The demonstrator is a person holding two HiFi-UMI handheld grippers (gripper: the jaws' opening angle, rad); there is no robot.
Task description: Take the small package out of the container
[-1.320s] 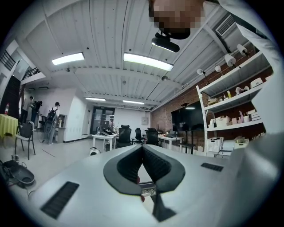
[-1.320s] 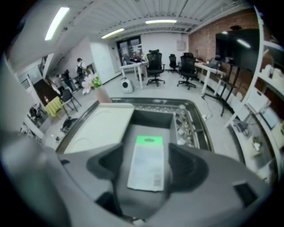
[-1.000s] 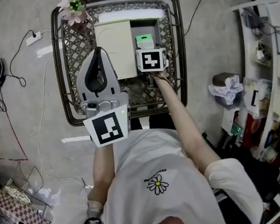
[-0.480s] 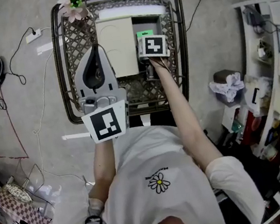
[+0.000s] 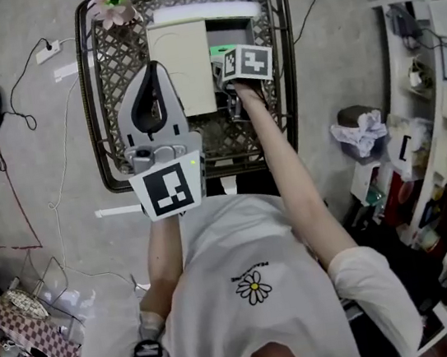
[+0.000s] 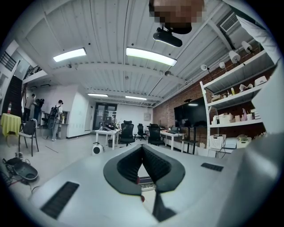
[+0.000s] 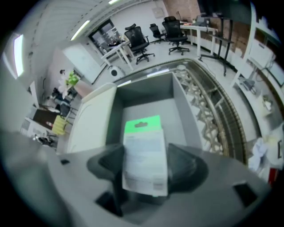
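Your right gripper (image 7: 148, 165) is clenched on the small package (image 7: 143, 142), which stands upright between the jaws with its green header over the open grey container (image 7: 146, 86). The container's right wall runs close beside your right jaw, and the cream lid (image 7: 91, 119) lies flat just to the left, so the free room is upward and toward you. The container sits on the far half of the lattice table (image 5: 95, 109), with bare lattice on both sides out to the dark rim. Your left gripper (image 6: 142, 148) hangs over the table's left part, jaws pressed together on nothing, tip near the lid's edge. You have one package, one container, one lid, and one flower sprig (image 5: 108, 1) at the far left corner. The package's print is blurred, and from the head view the marker cube (image 5: 246, 62) covers all but its green top.
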